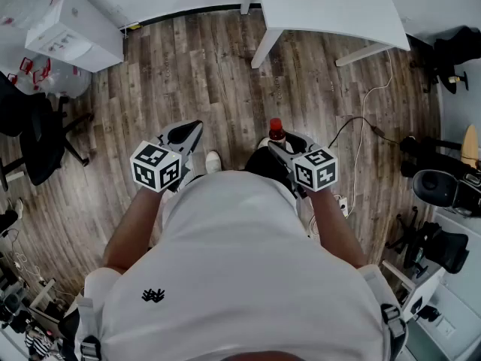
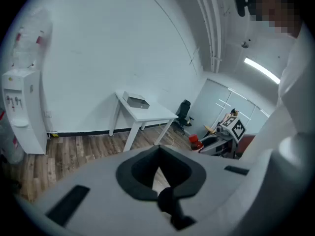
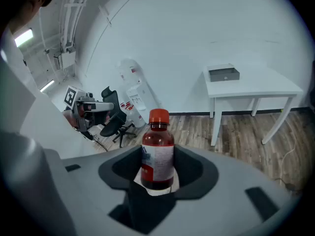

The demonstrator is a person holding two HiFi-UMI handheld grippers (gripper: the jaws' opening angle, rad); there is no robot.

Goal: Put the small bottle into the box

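Jaws of the right gripper (image 3: 158,161) are clenched on the small bottle (image 3: 157,146), which is held upright between them, clear of the wooden floor (image 3: 246,132). Its red cap (image 3: 159,116) stands above the jaw pads, and dark red liquid is seen above and below a white label (image 3: 161,156). Jaws of the left gripper (image 2: 158,151) are closed together at the tips, with nothing held; only a thin wedge of floor is seen through the gap behind the tips

Both grippers are held out side by side, apart from each other, in front of a person in a white shirt (image 1: 240,277), and both are tipped downward. In the head view the bottle cap is seen just beyond the right jaws

The box (image 3: 224,74), grey, is seen well ahead of the right jaws and to their right, resting on a white tabletop (image 3: 266,85) that stands against the wall. The bottle is well apart from it. From the left jaws the same tabletop is seen ahead, slightly to their left

A water dispenser (image 2: 17,112) is noted far to the left of the left jaws, against the wall. An office chair (image 3: 115,119) is noted left of the right jaws, on the floor
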